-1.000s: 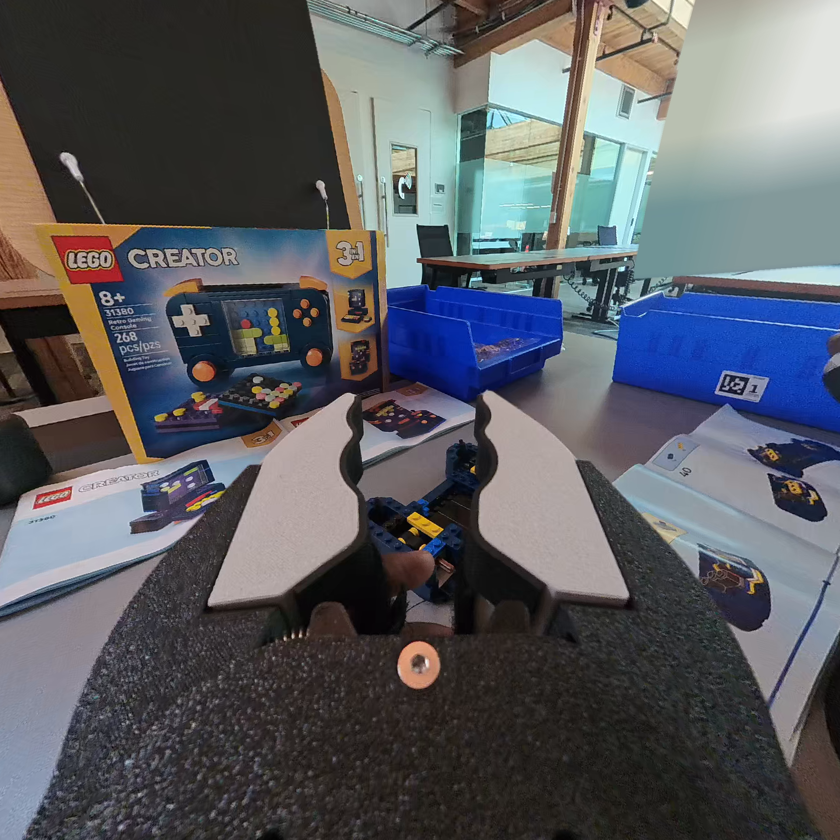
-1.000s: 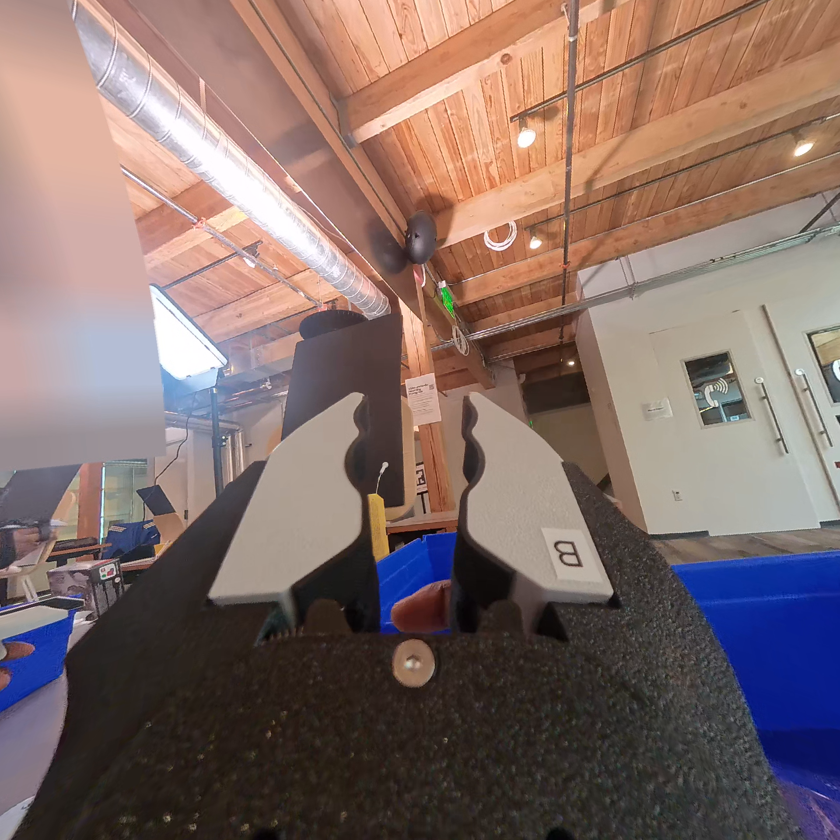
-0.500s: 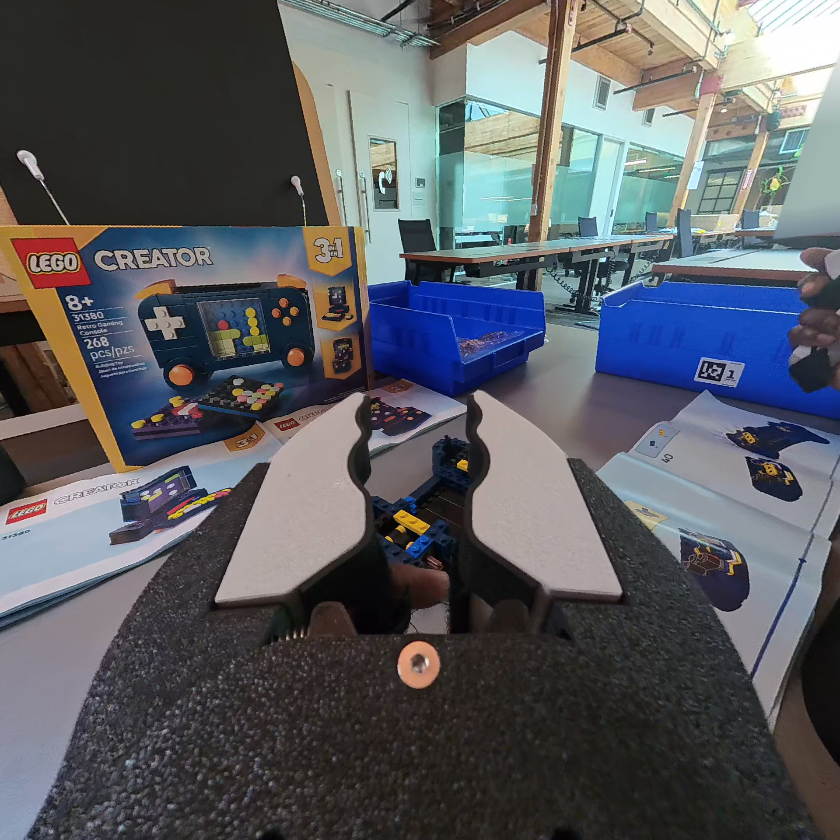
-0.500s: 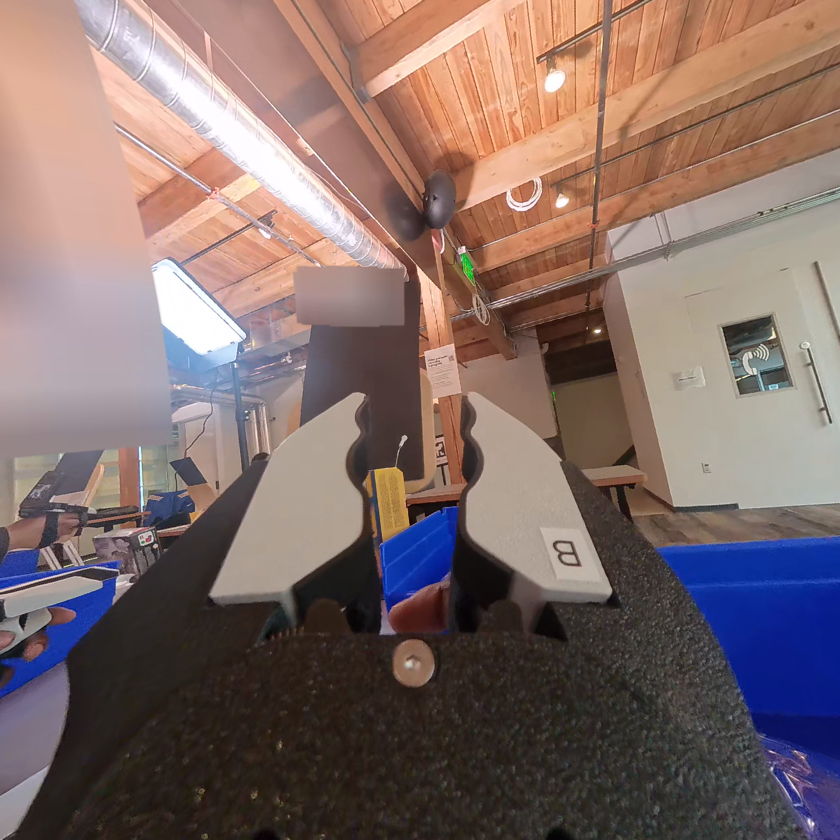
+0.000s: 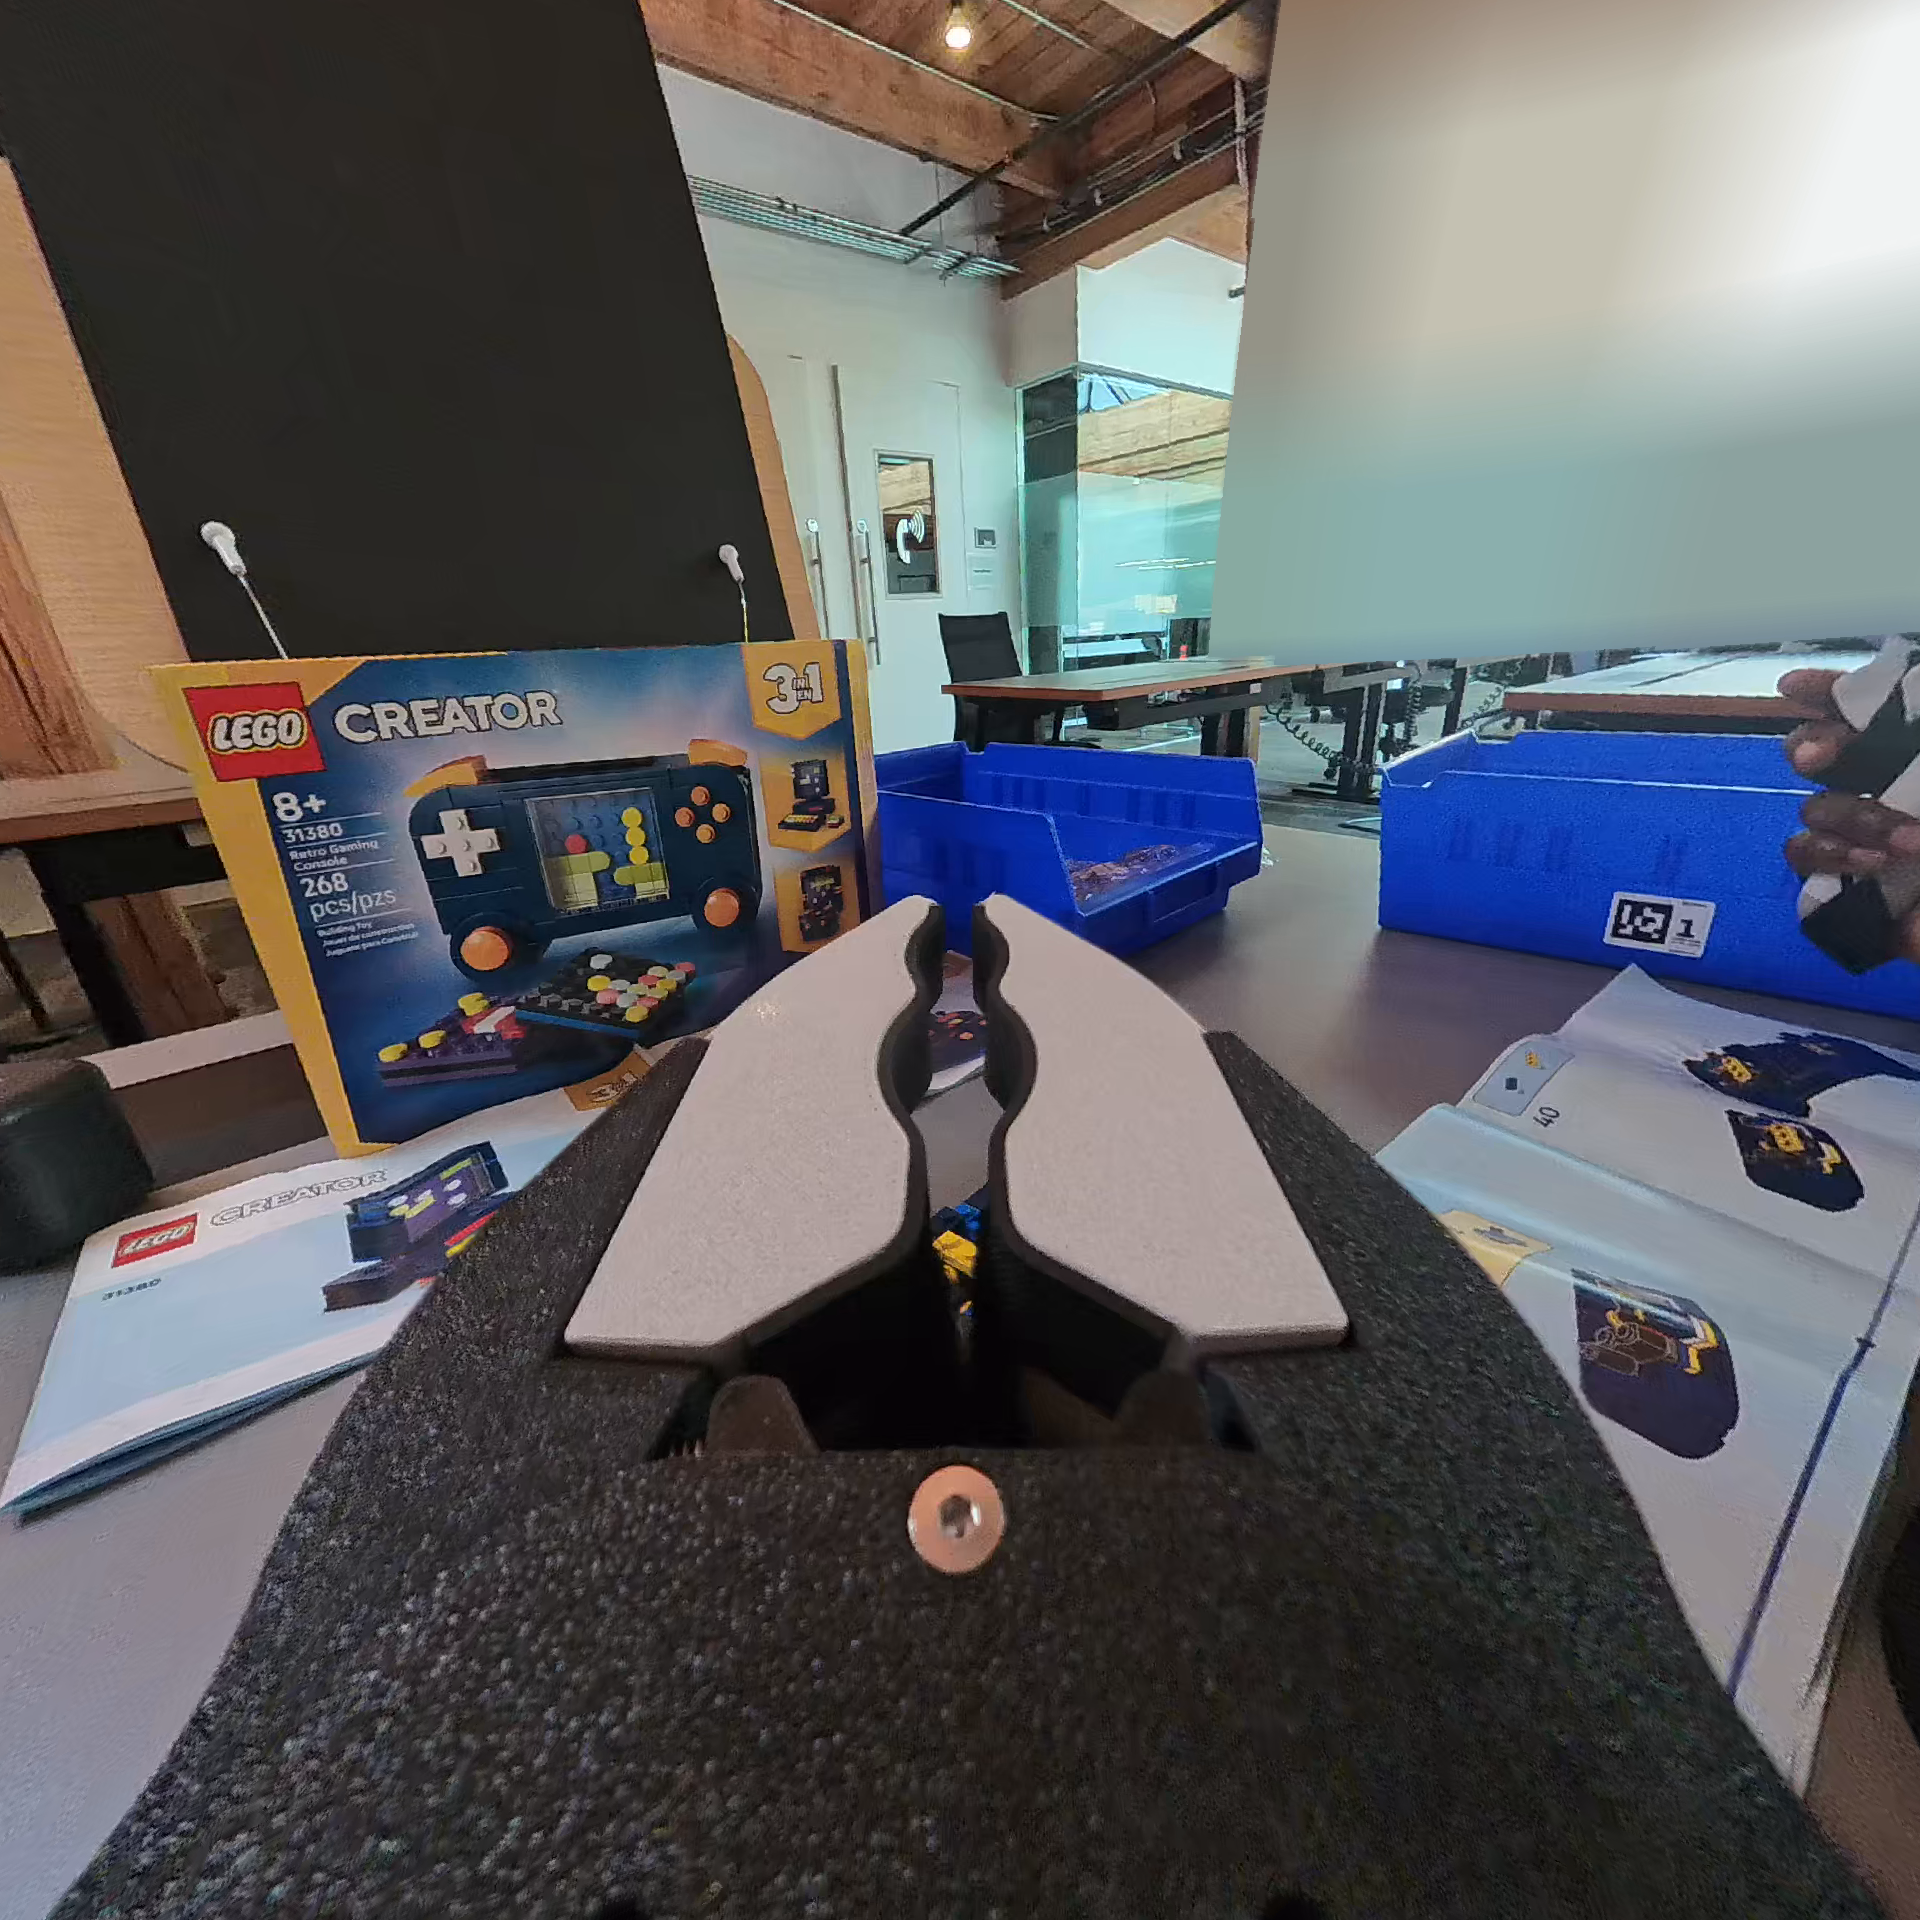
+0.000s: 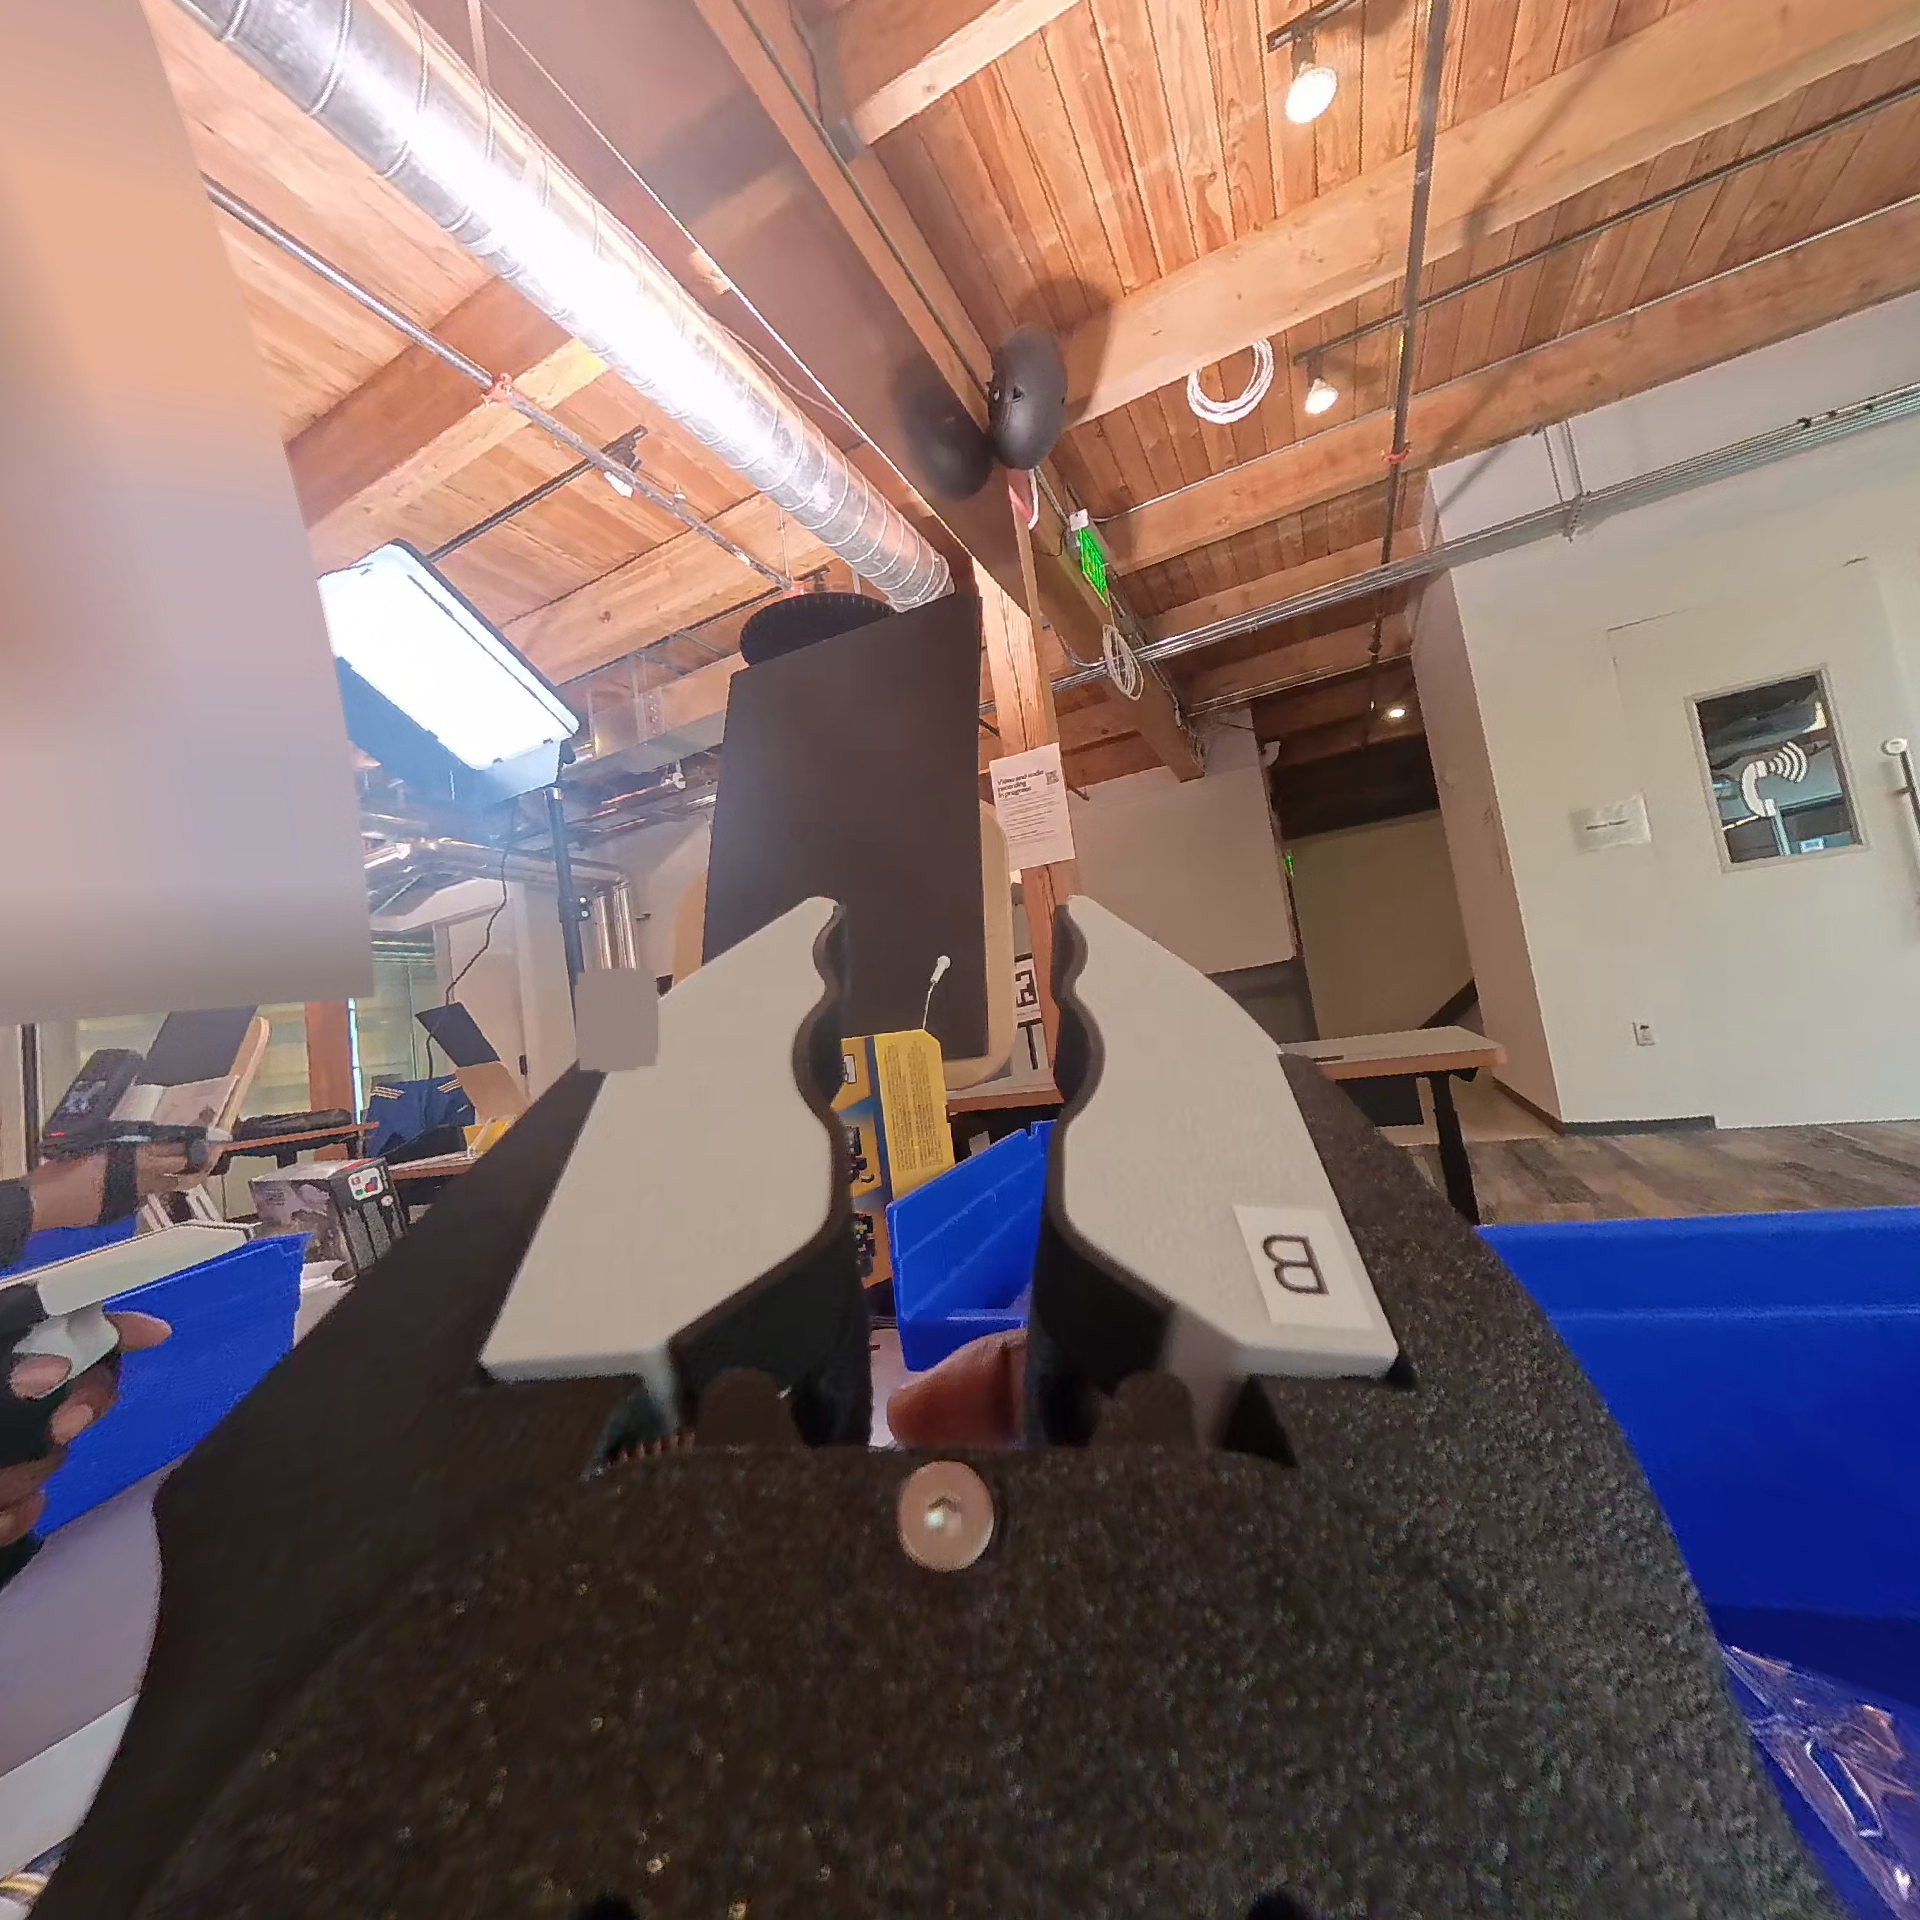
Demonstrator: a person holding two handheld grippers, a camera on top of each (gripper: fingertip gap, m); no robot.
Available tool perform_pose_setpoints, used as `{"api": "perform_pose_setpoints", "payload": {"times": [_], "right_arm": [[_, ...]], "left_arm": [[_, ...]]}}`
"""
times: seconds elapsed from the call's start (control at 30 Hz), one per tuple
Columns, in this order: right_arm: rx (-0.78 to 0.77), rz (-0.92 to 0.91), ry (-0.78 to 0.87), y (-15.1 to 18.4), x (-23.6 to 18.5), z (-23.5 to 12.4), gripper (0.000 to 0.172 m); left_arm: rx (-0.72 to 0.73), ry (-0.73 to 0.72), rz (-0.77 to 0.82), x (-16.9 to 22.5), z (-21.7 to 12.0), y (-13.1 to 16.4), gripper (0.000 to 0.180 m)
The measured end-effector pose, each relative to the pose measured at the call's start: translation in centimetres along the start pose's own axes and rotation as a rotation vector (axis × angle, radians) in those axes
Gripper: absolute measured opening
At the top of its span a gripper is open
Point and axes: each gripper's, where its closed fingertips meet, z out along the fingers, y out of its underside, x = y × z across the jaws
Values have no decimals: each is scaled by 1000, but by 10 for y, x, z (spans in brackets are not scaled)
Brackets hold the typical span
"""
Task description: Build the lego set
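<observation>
Left gripper (image 5: 958, 914): its two grey fingers are drawn almost together, with only a thin sliver of daylight between the tips. Nothing shows pinched at the tips. Deeper between the fingers, a blue and yellow brick build (image 5: 956, 1252) lies on the table under them; whether the fingers press on it cannot be told.
Right gripper (image 6: 948, 920): its fingers stand spread apart and tilted up toward the wooden ceiling (image 6: 1351, 208), with nothing between the tips. A person's fingertip (image 6: 961, 1397) shows low in the gap near the base.
Toy box (image 5: 520, 883): a yellow-edged blue carton stands upright on the grey table (image 5: 1330, 997), to the left beyond the left gripper, in front of a tall black panel (image 5: 395, 312).
Booklets: a closed instruction booklet (image 5: 208, 1320) lies flat in front of the box at left; an open instruction booklet (image 5: 1714, 1247) lies at right, showing dark blue models.
Small blue bin (image 5: 1060, 831): sits on the table just right of the box, beyond the left fingertips.
Large blue bin (image 5: 1590, 842): stands farther right, with a black-and-white square marker on its front wall.
Hand (image 5: 1849, 821): at the right edge of the left view, a person's hand holds the other gripper near the large bin.
</observation>
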Motion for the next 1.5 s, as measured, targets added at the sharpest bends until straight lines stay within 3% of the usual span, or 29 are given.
{"api": "perform_pose_setpoints", "payload": {"times": [0.43, 0.6, 0.83, 0.93, 1.03, 1.1, 1.17, 1.23, 1.3, 1.4, 1.5], "right_arm": [[-25, -3, -20, 5, -4, 1, 30], [-66, -35, -83, 11, -14, 2, 0], [-55, -128, -40, 4, -10, 0, 7], [-69, -138, -36, -6, -6, -5, 0], [-283, -65, -33, 6, -4, -15, 2], [-651, 22, -80, 43, -9, -41, 21], [-1081, 98, -124, 82, -19, -91, 52], [-1368, 44, -69, 105, -13, -139, 58], [-1505, 15, -36, 118, -10, -165, 63], [-1543, 8, 43, 133, -2, -167, 66], [-1528, -49, 127, 135, 9, -166, 33]], "left_arm": [[-39, -3, 3, -1, 2, 7, 7], [-56, 7, 0, 0, 3, 10, 7], [-71, 22, 5, 3, 4, 13, 7], [-77, 28, 11, 5, 5, 15, 7], [-102, 37, 42, 7, 6, 19, 8], [-115, 47, 70, 10, 7, 22, 10], [-119, 56, 96, 14, 8, 24, 10], [-126, 63, 118, 16, 9, 25, 10], [-132, 59, 136, 16, 9, 27, 11], [-138, 49, 157, 15, 9, 28, 11], [-146, 41, 181, 14, 9, 30, 12]]}}
